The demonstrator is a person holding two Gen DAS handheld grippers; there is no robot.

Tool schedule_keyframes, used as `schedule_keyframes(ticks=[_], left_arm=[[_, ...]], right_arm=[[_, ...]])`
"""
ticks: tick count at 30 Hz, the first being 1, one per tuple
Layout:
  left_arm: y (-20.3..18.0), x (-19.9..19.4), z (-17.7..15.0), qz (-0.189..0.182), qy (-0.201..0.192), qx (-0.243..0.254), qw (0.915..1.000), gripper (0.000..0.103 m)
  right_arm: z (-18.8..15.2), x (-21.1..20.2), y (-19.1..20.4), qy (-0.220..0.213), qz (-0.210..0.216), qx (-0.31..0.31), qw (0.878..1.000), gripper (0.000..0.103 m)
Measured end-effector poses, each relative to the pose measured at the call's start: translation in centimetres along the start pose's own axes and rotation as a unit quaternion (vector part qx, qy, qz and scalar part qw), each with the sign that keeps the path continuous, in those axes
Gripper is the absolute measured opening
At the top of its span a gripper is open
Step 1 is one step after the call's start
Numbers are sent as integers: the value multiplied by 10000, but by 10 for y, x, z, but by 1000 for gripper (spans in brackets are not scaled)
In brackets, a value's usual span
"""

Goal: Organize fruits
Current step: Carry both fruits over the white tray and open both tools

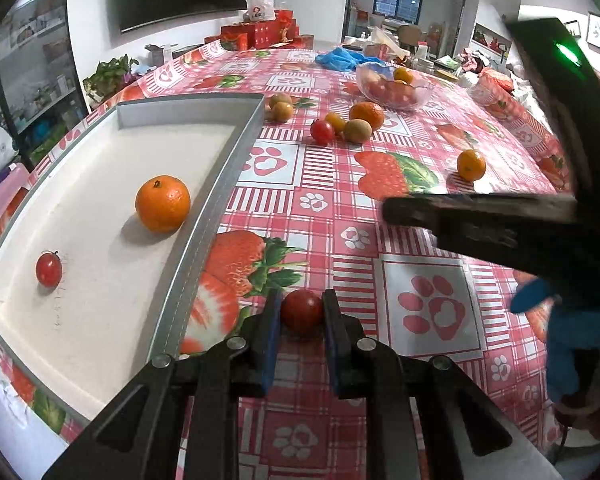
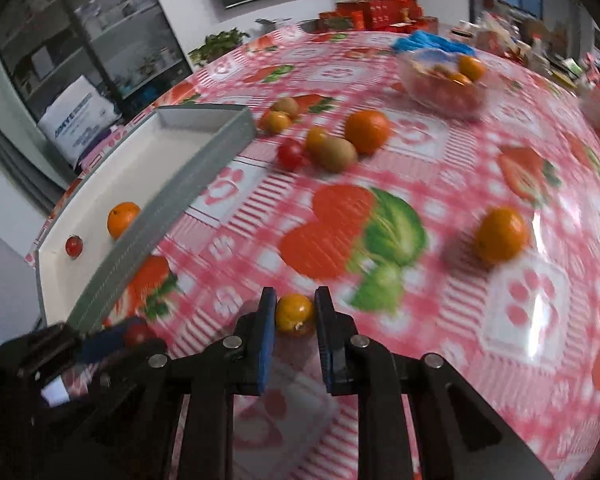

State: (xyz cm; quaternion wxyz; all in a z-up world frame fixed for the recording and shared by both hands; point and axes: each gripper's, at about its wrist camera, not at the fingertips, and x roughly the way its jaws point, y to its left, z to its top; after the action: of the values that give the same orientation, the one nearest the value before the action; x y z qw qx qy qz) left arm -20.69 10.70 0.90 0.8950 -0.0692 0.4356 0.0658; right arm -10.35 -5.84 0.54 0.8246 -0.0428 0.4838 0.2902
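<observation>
- Two grippers are each clamping one small fruit: your left gripper [image 1: 302, 312] is pinching a red cherry tomato [image 1: 301, 310] between its blue pads, just beside the tray's grey wall, while your right gripper [image 2: 295, 312] is squeezing a small yellow-orange fruit [image 2: 295, 313] above the tablecloth [image 2: 440, 168].
- Motion blur is smearing the whole right wrist view, so you cannot tell whether that yellow-orange fruit is a tomato or a kumquat.
- Your left gripper is showing only as a dark blurred shape at the lower left of the right wrist view, with a red blob at its tip.
- Your right gripper is crossing the right side of the left wrist view as a black bar; a blue glove [image 1: 572, 344] behind it is being cut off by the frame edge.
- Inside the white tray [image 1: 204, 216] an orange [image 1: 163, 203] and a second cherry tomato [image 1: 49, 269] are lying apart; the wall is hiding part of that orange in the right wrist view.
- Farther out on the cloth, a tomato [image 1: 322, 132], a kiwi [image 1: 357, 131] and a bigger orange [image 1: 367, 115] are sitting clustered, with one mandarin [image 1: 471, 165] lying well apart to the right.
- Beyond them a clear bowl [image 1: 394, 84] is holding more fruit, too jumbled to count.
</observation>
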Motion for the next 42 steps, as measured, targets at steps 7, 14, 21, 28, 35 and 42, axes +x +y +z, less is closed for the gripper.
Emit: schedule_keyframes(ticks=[7, 14, 21, 28, 35, 42], left_arm=[[4, 0, 2, -36, 73, -132, 9999, 21], [5, -2, 2, -152, 155, -160, 9996, 21], [12, -11, 8, -255, 68, -278, 9993, 21], [25, -25, 21, -256, -153, -361, 9989, 21], [53, -34, 32, -95, -395, -577, 9975, 21], [90, -40, 43, 166, -611, -832, 9945, 21]], right_arm=[[-15, -14, -13, -58, 22, 224, 9997, 21], [-18, -22, -16, -104, 53, 316, 9994, 21], [-13, -23, -12, -86, 75, 320, 9994, 21], [-3, -24, 1, -81, 137, 231, 9996, 21], [14, -21, 22, -78, 244, 64, 9997, 21], [35, -16, 53, -97, 378, -217, 9990, 21]])
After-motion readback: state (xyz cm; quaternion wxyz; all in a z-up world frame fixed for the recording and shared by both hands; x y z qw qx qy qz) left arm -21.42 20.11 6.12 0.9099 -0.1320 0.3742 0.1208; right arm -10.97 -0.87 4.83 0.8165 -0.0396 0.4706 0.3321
